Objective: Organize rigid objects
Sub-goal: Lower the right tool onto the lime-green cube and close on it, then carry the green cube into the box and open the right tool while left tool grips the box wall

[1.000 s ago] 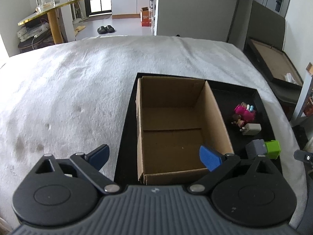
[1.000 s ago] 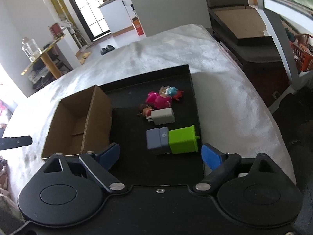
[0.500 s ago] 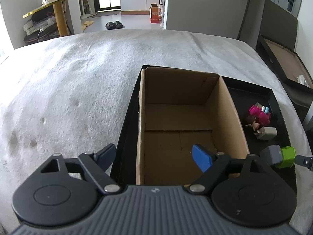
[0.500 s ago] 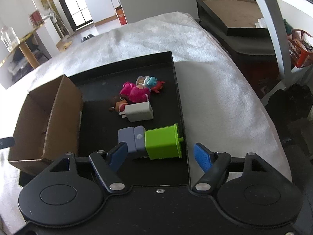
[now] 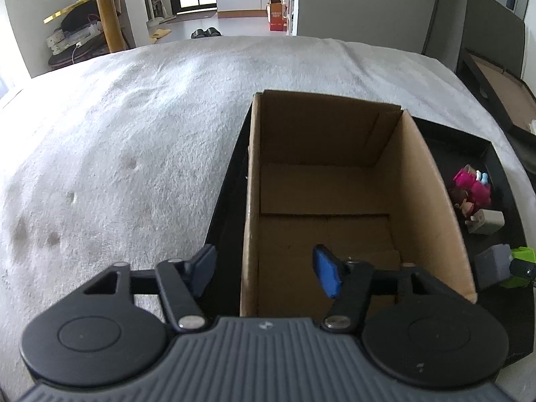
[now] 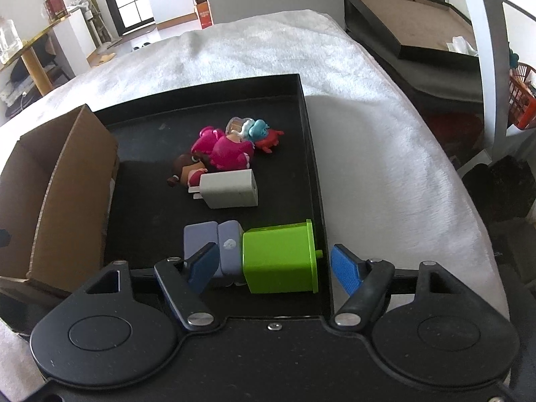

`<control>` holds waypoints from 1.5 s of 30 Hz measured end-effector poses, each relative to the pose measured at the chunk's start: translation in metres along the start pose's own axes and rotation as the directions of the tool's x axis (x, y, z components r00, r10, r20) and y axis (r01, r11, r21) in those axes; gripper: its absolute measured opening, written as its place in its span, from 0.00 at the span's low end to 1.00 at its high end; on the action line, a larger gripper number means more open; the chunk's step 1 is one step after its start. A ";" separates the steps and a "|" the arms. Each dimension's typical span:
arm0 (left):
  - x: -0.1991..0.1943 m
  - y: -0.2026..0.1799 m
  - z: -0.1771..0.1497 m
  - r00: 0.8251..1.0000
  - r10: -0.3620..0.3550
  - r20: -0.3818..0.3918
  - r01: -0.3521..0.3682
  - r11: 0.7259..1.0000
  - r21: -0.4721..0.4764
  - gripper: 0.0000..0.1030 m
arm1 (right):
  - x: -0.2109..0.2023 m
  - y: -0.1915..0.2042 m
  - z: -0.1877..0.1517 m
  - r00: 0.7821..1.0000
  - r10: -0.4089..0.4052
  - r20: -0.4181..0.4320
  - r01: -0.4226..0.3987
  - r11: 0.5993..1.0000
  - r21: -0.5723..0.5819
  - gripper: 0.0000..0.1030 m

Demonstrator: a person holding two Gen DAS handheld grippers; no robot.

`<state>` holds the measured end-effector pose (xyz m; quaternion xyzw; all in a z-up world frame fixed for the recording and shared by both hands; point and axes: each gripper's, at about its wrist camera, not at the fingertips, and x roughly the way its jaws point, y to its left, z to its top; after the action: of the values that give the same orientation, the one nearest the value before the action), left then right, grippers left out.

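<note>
Looking along my left gripper (image 5: pixel 264 268), I see its blue-padded fingers spread apart and holding nothing; they straddle the near left wall of the box (image 5: pixel 422 181), one pad outside over the tray's edge, the other inside above the box floor. The box is plain brown corrugated cardboard, rectangular, open-topped, with a flap seam running across its bare floor. It sits on the left part of a shallow black tray (image 6: pixel 311 154) with low, smooth walls. The tray lies on a white, fuzzy blanket (image 5: pixel 134 127) with a few small dents and grey spots.

My right gripper (image 6: pixel 273 268) is also open and empty, its textured blue pads on either side of two blocks at the tray's near right corner. The green block (image 6: pixel 279 256) is glossy plastic, boxy, with a flared rim and a small peg at its right end; it lies on its side just beside the tray's right wall. Touching its left end is a matte grey block (image 6: pixel 214 238) with rounded corners and a small white mark. Farther in lies a white charger (image 6: pixel 231 189), a smooth cube with prongs pointing left. Behind it, touching, is a heap of toys (image 6: pixel 227 150): magenta, brown-haired, pale blue and red shapes, too tangled for me to separate.
</note>
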<state>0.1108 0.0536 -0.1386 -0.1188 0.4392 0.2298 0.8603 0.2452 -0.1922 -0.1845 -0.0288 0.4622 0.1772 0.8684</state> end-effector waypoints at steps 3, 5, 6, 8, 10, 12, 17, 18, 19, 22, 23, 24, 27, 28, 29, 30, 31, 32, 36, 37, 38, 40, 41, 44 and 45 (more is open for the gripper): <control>0.005 0.003 -0.001 1.000 -0.003 -0.011 0.003 1.000 -0.021 0.33 | 0.001 0.001 -0.003 1.000 0.014 0.012 -0.014 1.000 -0.008 0.58; 0.005 0.005 -0.002 1.000 0.001 -0.007 -0.001 1.000 -0.030 0.23 | -0.001 0.004 -0.002 1.000 -0.007 0.021 0.007 1.000 -0.031 0.52; 0.004 0.006 -0.002 1.000 0.003 -0.002 -0.003 1.000 -0.031 0.19 | -0.002 0.005 0.000 1.000 -0.018 0.023 0.019 0.999 -0.039 0.48; 0.002 0.006 -0.002 1.000 0.005 0.007 -0.005 1.000 -0.026 0.15 | -0.002 0.004 0.002 1.000 -0.008 0.003 0.008 0.999 -0.036 0.48; 0.000 0.008 -0.001 1.000 0.016 0.018 -0.015 1.000 -0.023 0.12 | -0.004 0.005 0.001 1.000 -0.004 -0.001 0.004 0.999 -0.046 0.47; 0.000 0.011 -0.001 1.000 0.014 0.019 -0.014 1.000 -0.026 0.11 | -0.005 0.007 0.000 1.000 -0.009 -0.004 0.009 0.998 -0.058 0.47; -0.001 0.017 0.000 0.999 0.029 0.025 -0.028 0.999 -0.033 0.11 | -0.007 0.011 -0.002 0.999 -0.022 -0.026 0.020 0.998 -0.056 0.47; -0.001 0.018 0.001 0.999 0.036 0.028 -0.035 0.999 -0.037 0.11 | -0.007 0.012 -0.002 0.999 -0.027 -0.027 0.025 0.998 -0.061 0.47; -0.001 0.018 0.002 0.999 0.043 0.030 -0.042 0.998 -0.040 0.11 | -0.007 0.013 -0.002 0.999 -0.031 -0.028 0.030 0.997 -0.066 0.47; -0.001 0.018 0.003 0.998 0.047 0.033 -0.046 0.998 -0.033 0.11 | -0.006 0.014 -0.003 0.999 -0.036 -0.021 0.034 0.996 -0.078 0.48; 0.000 0.017 0.003 0.998 0.049 0.033 -0.048 0.998 -0.032 0.11 | -0.005 0.015 -0.003 0.999 -0.040 -0.016 0.038 0.996 -0.085 0.48; 0.001 0.016 0.003 0.998 0.055 0.033 -0.054 0.998 -0.033 0.11 | -0.004 0.016 -0.003 0.999 -0.047 -0.012 0.046 0.994 -0.096 0.48; 0.000 0.017 0.004 0.998 0.054 0.035 -0.053 0.998 -0.036 0.11 | 0.004 0.017 -0.004 0.997 -0.067 -0.028 0.063 0.990 -0.122 0.48; 0.000 0.017 0.004 0.998 0.055 0.038 -0.054 0.998 -0.033 0.11 | 0.006 0.016 -0.004 0.997 -0.065 -0.035 0.061 0.991 -0.116 0.47; 0.000 0.016 0.004 0.998 0.054 0.043 -0.053 0.998 -0.029 0.11 | 0.005 0.015 -0.003 0.998 -0.062 -0.028 0.059 0.992 -0.111 0.47; -0.001 0.015 0.003 0.997 0.055 0.047 -0.054 0.998 -0.023 0.11 | 0.004 0.015 -0.003 0.998 -0.058 -0.018 0.056 0.992 -0.110 0.47; -0.001 0.015 0.003 0.997 0.053 0.051 -0.052 0.998 -0.020 0.10 | 0.002 0.015 -0.002 0.998 -0.056 -0.009 0.054 0.992 -0.111 0.47; -0.001 0.016 0.002 0.997 0.049 0.053 -0.047 0.999 -0.021 0.10 | 0.000 0.015 -0.001 0.999 -0.054 -0.001 0.053 0.992 -0.111 0.47; -0.002 0.015 0.002 0.997 0.033 0.066 -0.032 0.999 -0.014 0.09 | -0.008 0.018 0.005 0.999 -0.040 0.021 0.043 0.992 -0.117 0.47; -0.002 0.015 0.003 0.997 0.026 0.066 -0.025 1.000 -0.013 0.09 | -0.011 0.019 0.007 0.999 -0.032 0.026 0.035 0.993 -0.115 0.47; -0.003 0.015 0.003 0.998 0.020 0.067 -0.019 1.000 -0.014 0.08 | -0.014 0.019 0.009 0.999 -0.024 0.032 0.028 0.993 -0.111 0.47; -0.004 0.013 0.002 0.997 0.011 0.074 -0.010 1.000 -0.007 0.08 | -0.021 0.023 0.013 0.999 -0.015 0.052 0.021 0.993 -0.114 0.47; -0.005 0.012 0.001 0.997 0.006 0.080 -0.006 1.000 -0.002 0.08 | -0.024 0.025 0.015 0.998 -0.007 0.061 0.014 0.993 -0.115 0.47; -0.009 0.012 0.000 0.996 -0.016 0.090 0.014 1.000 0.013 0.08 | -0.034 0.032 0.022 0.996 0.018 0.088 -0.008 0.992 -0.123 0.47; -0.010 0.012 -0.001 0.995 -0.025 0.093 0.023 0.999 0.023 0.09 | -0.038 0.036 0.024 0.995 0.030 0.098 -0.017 0.991 -0.129 0.47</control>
<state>0.0990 0.0602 -0.1314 -0.1037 0.3999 0.2199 0.8837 0.2326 -0.1645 -0.1357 -0.0700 0.4062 0.2180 0.8847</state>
